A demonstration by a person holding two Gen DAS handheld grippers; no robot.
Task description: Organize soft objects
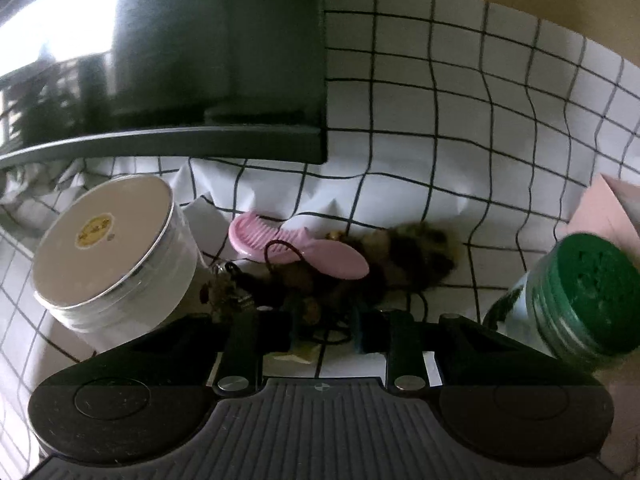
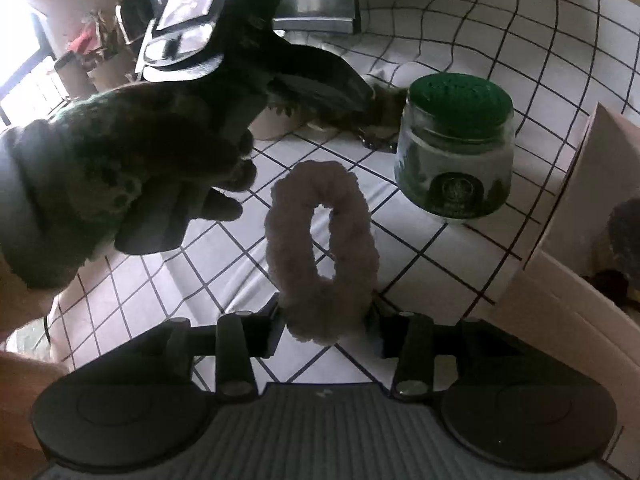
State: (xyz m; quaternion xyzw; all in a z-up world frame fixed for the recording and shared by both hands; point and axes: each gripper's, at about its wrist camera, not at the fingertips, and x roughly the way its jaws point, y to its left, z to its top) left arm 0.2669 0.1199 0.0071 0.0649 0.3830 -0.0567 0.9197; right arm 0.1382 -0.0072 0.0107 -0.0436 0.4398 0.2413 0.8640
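My right gripper [image 2: 326, 326] is shut on a fluffy beige scrunchie [image 2: 320, 248] and holds it upright above the checked cloth. My left gripper [image 1: 322, 334] hangs open over a pile of dark hair ties and furry accessories [image 1: 400, 260], its fingers [image 1: 246, 332] down among them, with nothing clearly held. A pink comb [image 1: 296, 246] lies across the pile. In the right wrist view the left gripper [image 2: 320, 84] and the gloved hand [image 2: 120, 176] holding it reach into the same pile.
A white round tin [image 1: 108, 248] stands left of the pile. A green-lidded jar [image 1: 576, 300] stands on the right, also seen in the right wrist view [image 2: 456, 148]. A pink box [image 2: 580, 240] is at the right. A dark monitor [image 1: 200, 60] stands behind.
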